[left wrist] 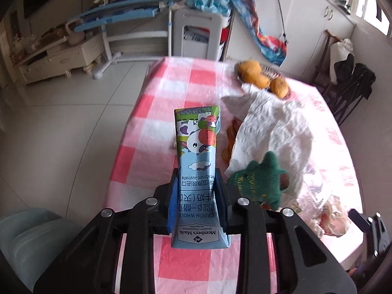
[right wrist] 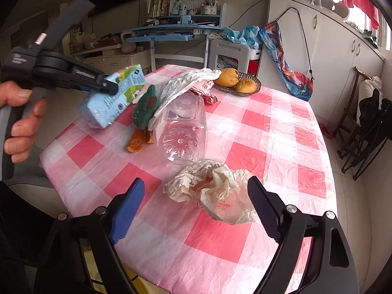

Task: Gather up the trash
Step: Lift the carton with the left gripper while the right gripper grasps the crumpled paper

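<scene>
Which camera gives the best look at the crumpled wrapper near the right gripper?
Right wrist view: the crumpled wrapper lies whole and unblocked on the checked cloth between the open right gripper fingers. Left wrist view catches only a washed-out piece at the right edge.

Ahead of the right gripper, far end of the pink-and-white checked tablecloth (right wrist: pixel 257 132) — a dark woven basket (right wrist: pixel 254 83) w/ yellow-orange fruit (right wrist: pixel 226 77) in it. Nearer, left of centre, a green plush toy (right wrist: pixel 144 109) lies on the cloth, just beside a white cloth. Beyond the table edge: blue desk (right wrist: pixel 171 30) w/ books (right wrist: pixel 156 3) on its shelf, grey plastic stool (right wrist: pixel 230 51), white cabinets (right wrist: pixel 330 56) to the right. From the left gripper's view — cream drawer unit (left wrist: pixel 58 58) far left, folding chair (left wrist: pixel 348 90) far right.
</scene>
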Demonstrator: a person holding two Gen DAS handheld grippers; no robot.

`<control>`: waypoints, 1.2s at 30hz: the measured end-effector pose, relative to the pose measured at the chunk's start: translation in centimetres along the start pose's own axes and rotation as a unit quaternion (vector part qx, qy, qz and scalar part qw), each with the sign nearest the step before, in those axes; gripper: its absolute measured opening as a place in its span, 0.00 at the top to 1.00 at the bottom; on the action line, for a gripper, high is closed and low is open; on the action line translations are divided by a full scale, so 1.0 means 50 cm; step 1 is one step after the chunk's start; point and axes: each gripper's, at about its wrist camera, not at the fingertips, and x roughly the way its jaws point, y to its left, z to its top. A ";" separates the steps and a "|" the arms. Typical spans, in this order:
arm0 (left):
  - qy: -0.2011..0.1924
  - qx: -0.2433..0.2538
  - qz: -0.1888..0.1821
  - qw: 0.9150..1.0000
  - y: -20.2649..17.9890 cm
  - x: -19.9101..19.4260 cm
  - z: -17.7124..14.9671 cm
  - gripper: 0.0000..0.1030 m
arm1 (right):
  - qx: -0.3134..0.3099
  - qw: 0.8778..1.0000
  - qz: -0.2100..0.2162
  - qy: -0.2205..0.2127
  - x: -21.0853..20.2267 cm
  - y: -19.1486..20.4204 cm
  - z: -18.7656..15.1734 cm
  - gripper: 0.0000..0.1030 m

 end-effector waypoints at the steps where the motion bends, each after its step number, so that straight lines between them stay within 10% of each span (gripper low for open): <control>1: -0.010 -0.004 -0.006 1.000 0.006 -0.017 -0.003 0.75 | 0.005 1.000 -0.002 0.006 0.008 -0.004 0.002 0.21; 16: -0.055 -0.020 -0.045 0.997 0.034 -0.093 -0.009 0.75 | 0.091 0.994 0.052 0.036 0.037 -0.063 -0.026 0.61; 20: -0.052 -0.016 -0.046 0.997 0.030 -0.094 -0.013 0.75 | 0.089 0.994 0.058 0.024 0.035 -0.058 -0.020 0.51; 22: -0.047 -0.015 -0.045 0.998 0.031 -0.091 -0.012 0.75 | 0.087 0.995 0.046 0.013 0.030 -0.057 -0.018 0.22; 26: -0.043 -0.014 -0.042 0.998 0.029 -0.087 -0.009 0.75 | 0.085 0.996 0.037 0.014 0.039 -0.059 -0.018 0.22; 31: -0.043 -0.003 -0.046 0.998 0.017 -0.085 -0.011 0.75 | 0.080 0.996 0.034 0.035 0.056 -0.058 -0.024 0.64; 36: -0.062 0.005 -0.059 0.996 0.015 -0.103 -0.018 0.75 | 0.072 0.997 0.037 0.006 0.017 -0.050 -0.016 0.70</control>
